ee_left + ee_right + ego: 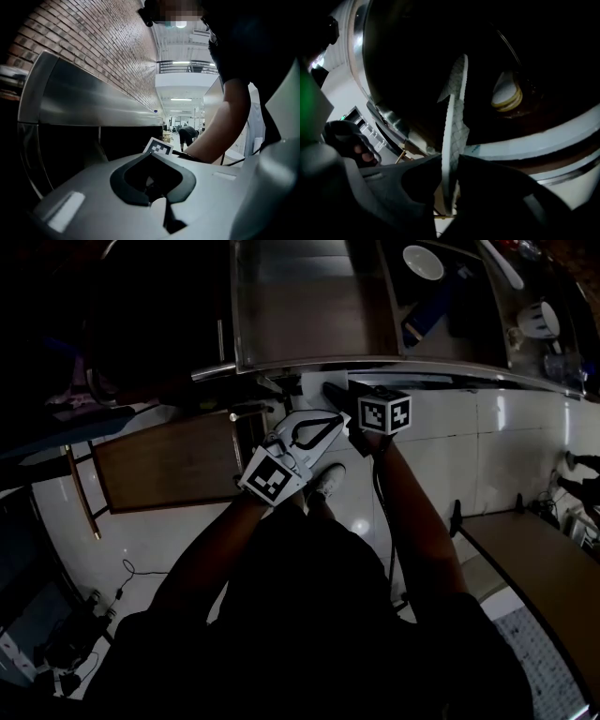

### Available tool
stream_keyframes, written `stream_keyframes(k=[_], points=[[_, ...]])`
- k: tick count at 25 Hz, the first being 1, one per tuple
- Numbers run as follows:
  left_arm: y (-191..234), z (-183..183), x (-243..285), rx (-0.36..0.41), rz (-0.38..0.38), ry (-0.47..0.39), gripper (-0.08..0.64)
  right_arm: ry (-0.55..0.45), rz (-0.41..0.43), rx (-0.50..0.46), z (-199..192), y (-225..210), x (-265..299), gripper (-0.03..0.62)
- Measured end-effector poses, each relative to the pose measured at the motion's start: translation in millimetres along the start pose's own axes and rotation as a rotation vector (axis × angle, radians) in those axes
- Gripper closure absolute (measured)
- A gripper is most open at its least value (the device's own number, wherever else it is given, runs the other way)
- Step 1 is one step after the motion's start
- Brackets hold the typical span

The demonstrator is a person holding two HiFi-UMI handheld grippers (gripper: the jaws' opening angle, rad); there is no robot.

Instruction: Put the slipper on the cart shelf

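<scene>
- Right jaws: closed on the slipper, one jaw on each side of it, gripping near its lower end.
- Slipper: held edge-on and roughly upright in the right gripper view. It has a pale sole with a diamond tread pattern. The far end rises in front of a dark recess of the cart.
- I cannot tell from any view whether the slipper touches the shelf surface. It is off the floor and carried only by my right jaws.
- A pale round object sits inside that dark recess, to the right of the slipper and apart from it. It is too dim to name.
- Left jaws: closed together with nothing between them, only a thin dark seam where they meet.
- The left gripper view looks upward past a curved steel edge of the cart towards a brick wall and a lit ceiling.
- The marker cube of my right gripper shows just beyond my left jaws.
- Head view: both grippers are just beside each other at the cart's front rim, the left one slightly lower.
- My shoe is on the pale floor directly beneath them.
- A white bowl rests in the cart's top level, up and to the right, well apart from both grippers.
- A brown board stands to the left of the left gripper, near the cart.
</scene>
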State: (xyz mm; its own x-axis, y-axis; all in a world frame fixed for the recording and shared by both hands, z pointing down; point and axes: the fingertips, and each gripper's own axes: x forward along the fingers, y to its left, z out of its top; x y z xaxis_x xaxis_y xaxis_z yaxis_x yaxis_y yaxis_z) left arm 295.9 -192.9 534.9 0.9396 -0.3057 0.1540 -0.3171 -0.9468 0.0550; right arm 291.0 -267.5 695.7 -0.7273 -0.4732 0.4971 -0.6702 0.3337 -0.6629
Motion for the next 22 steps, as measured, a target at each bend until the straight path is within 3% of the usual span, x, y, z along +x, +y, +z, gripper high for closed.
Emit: stream_keyframes(k=[7, 12, 17, 22], points=[[9, -6, -9, -0.012, 0.014, 0.006, 0.558, -0.094, -0.013, 0.012, 46, -10, 19, 0.523], [10, -8, -12, -0.015, 0.019, 0.017, 0.558, -0.144, -0.106, -0.052, 59, -19, 21, 0.506], [10, -10, -10, -0.015, 0.017, 0.018, 0.558, -0.203, -0.197, -0.070, 67, -33, 14, 0.330], [7, -10, -7, -0.017, 0.013, 0.012, 0.558, -0.249, -0.334, -0.112, 76, -52, -6, 0.291]])
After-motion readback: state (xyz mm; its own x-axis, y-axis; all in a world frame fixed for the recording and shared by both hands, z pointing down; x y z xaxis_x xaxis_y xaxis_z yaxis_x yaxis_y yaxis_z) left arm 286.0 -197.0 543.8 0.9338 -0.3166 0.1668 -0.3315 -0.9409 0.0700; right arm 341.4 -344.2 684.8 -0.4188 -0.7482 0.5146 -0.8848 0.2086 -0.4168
